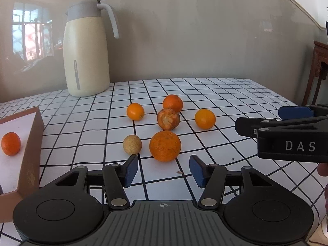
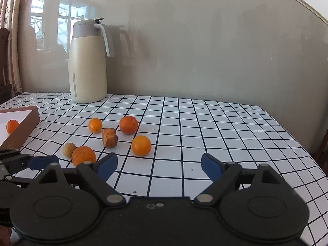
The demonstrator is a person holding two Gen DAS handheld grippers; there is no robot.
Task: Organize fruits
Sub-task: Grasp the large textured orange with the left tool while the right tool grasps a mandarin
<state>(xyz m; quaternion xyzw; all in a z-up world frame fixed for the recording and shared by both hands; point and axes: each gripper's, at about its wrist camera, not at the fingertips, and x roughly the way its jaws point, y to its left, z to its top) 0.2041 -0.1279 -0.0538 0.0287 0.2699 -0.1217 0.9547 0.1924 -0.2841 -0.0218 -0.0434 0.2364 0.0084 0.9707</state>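
Several fruits lie loose on the grid tablecloth: a large rough orange (image 1: 165,146) (image 2: 83,155), a small tan round fruit (image 1: 132,144) (image 2: 68,149), a brownish dried-out fruit (image 1: 168,119) (image 2: 109,137), and three smoother oranges (image 1: 135,111) (image 1: 172,103) (image 1: 205,119). One orange (image 1: 10,143) (image 2: 11,126) lies in the brown box (image 1: 32,143) (image 2: 28,123) at the left. My left gripper (image 1: 164,169) is open and empty, just in front of the large orange. My right gripper (image 2: 159,165) is open and empty, to the right of the fruits; it also shows in the left wrist view (image 1: 266,123).
A cream thermos jug (image 1: 86,51) (image 2: 88,61) stands at the back left against the wall. The table edge runs along the right (image 2: 303,143). A wooden chair (image 1: 319,71) stands beyond the table's right side.
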